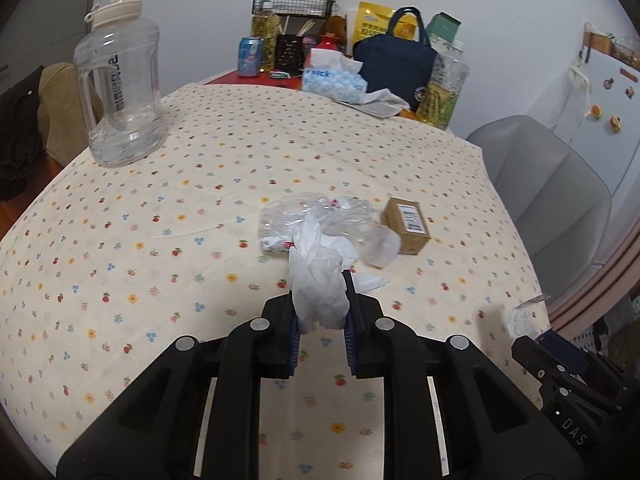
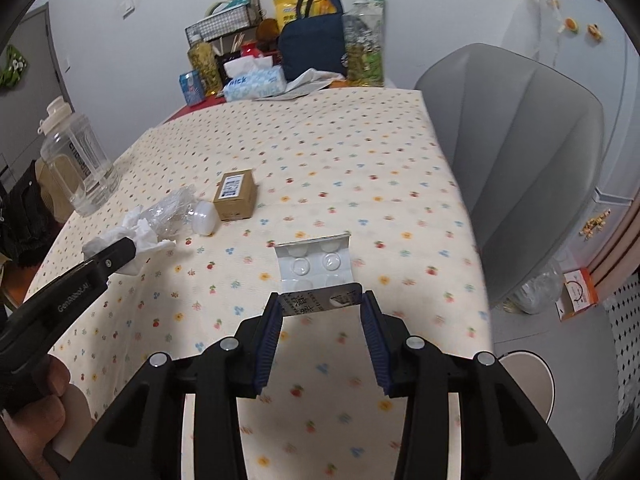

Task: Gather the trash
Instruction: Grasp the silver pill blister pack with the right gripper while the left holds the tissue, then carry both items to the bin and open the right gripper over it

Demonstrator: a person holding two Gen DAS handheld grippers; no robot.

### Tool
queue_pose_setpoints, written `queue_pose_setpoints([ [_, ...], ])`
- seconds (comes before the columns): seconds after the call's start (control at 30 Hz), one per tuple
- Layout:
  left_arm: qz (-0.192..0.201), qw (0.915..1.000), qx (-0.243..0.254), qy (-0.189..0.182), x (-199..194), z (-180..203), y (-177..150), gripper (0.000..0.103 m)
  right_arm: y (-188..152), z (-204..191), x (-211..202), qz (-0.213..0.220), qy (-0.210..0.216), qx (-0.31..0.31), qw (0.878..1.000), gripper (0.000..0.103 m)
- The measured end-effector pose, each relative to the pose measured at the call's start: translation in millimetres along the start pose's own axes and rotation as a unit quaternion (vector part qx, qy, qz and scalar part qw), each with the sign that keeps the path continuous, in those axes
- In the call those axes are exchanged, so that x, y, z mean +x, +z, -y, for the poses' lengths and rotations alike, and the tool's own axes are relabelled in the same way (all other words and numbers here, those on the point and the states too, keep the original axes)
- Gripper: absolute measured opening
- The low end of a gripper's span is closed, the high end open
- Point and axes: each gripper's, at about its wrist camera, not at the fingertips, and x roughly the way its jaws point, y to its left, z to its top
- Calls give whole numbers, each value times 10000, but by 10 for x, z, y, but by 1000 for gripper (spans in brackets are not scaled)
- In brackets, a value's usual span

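tissue point(image 1: 320, 280): white, crumpled — pinched between left gripper point(image 1: 320, 300) jaws
blister pack point(image 2: 316, 276): silver, bent — clamped across right gripper point(image 2: 322, 304) jaws

Open cloth mid-table; clutter at far edge + small pile near centre.

Tablecloth point(image 2: 360, 168) is bare across the middle and right side, so room to pass there. Obstacles: crumpled clear plastic point(image 1: 320, 220), white cap point(image 2: 205, 218) and cardboard box point(image 2: 235, 194) bunched together left of centre in the right wrist view; big clear jug point(image 1: 120, 80) at the left edge; tissue box point(image 1: 334, 82), navy bag point(image 1: 396, 62), bottles and can lined up along the far edge by the wall. Grey chair point(image 2: 528, 168) sits tight against the right edge of the table, blocking approach from that side. Left gripper point(image 1: 320, 300) with tissue wad point(image 1: 320, 280) hangs just in front of the plastic pile.
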Motion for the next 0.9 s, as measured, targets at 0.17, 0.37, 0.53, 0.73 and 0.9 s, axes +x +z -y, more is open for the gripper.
queue_pose_setpoints([
  [0.17, 55, 9998, 178, -109, -90, 190, -33, 18, -68, 178, -133, 67, -53, 160, 9998, 40],
  [0.37, 84, 9989, 414, -204, -160, 468, -78, 18, -140, 437, -290, 163, -173, 407, 9989, 40],
  [0.53, 98, 9975, 609, -342, -189, 700, -105, 18, -179, 666, -398, 250, -314, 598, 9974, 40],
  [0.73, 105, 9945, 894, -544, -216, 1063, -147, 18, -229, 978, -539, 341, -492, 845, 9946, 40],
  [0.9, 68, 9907, 1156, -718, -209, 1421, -204, 18, -278, 1185, -727, 499, -627, 965, 9921, 40],
])
